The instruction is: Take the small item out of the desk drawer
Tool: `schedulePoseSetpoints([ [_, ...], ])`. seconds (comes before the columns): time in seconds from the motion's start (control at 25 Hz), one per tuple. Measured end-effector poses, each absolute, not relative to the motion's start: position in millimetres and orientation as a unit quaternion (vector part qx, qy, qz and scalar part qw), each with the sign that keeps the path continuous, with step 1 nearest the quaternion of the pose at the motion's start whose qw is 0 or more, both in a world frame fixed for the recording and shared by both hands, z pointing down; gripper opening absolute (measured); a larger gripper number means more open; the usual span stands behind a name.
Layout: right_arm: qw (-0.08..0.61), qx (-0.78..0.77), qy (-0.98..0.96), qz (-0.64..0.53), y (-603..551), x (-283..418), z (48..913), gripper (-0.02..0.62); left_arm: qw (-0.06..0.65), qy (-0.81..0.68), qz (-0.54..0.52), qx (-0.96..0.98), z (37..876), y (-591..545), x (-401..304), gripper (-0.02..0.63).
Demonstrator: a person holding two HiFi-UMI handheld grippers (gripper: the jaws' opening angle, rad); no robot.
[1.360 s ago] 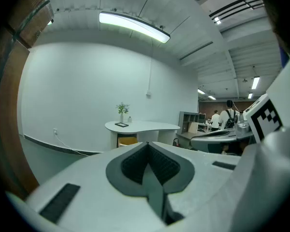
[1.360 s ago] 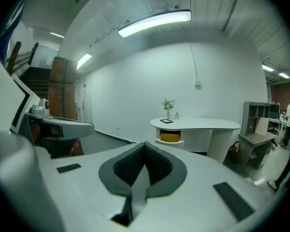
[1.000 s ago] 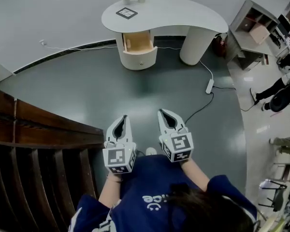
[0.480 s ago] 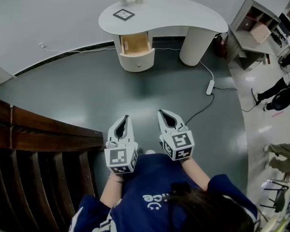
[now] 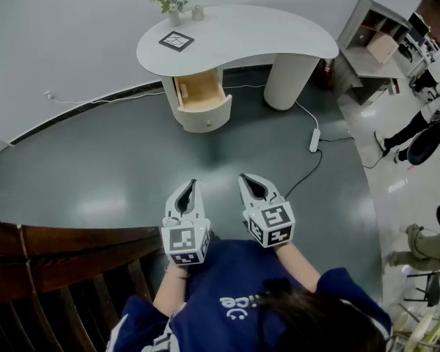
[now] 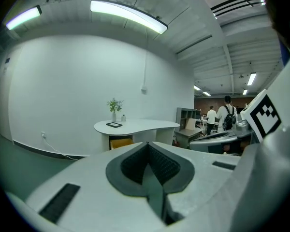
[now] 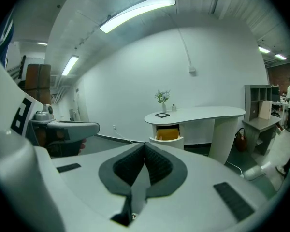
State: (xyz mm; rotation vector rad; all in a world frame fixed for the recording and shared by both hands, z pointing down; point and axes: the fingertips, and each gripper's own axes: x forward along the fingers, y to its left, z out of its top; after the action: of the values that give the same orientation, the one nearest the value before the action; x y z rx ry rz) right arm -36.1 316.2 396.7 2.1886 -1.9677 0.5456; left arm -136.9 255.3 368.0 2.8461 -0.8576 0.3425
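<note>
Left hand-held gripper point(image 5: 191, 184) and right hand-held gripper point(image 5: 243, 177) both pressed together, pinching nothing.
Open, pale-wood-lined drawer point(image 5: 200, 92) of the white curved counter point(image 5: 242, 28) far ahead of both tips, slightly left. Small item presumably inside, not visible from here. Probably light and easy to pinch across its narrowest sides, jaws spread first; fragility and slipperiness impossible to judge.

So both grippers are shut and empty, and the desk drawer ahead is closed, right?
Not quite: the drawer is pulled open, as the head view shows. The left gripper and right gripper are indeed shut and empty.
</note>
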Motion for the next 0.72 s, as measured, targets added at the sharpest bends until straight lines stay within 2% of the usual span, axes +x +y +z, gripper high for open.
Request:
schedulePoseSetpoints([
  [0.72,0.106,0.744,-0.622,0.222,200,-48,426,0.008,0.079,-0.224,0.119,0.964,381,126,-125,0.004],
])
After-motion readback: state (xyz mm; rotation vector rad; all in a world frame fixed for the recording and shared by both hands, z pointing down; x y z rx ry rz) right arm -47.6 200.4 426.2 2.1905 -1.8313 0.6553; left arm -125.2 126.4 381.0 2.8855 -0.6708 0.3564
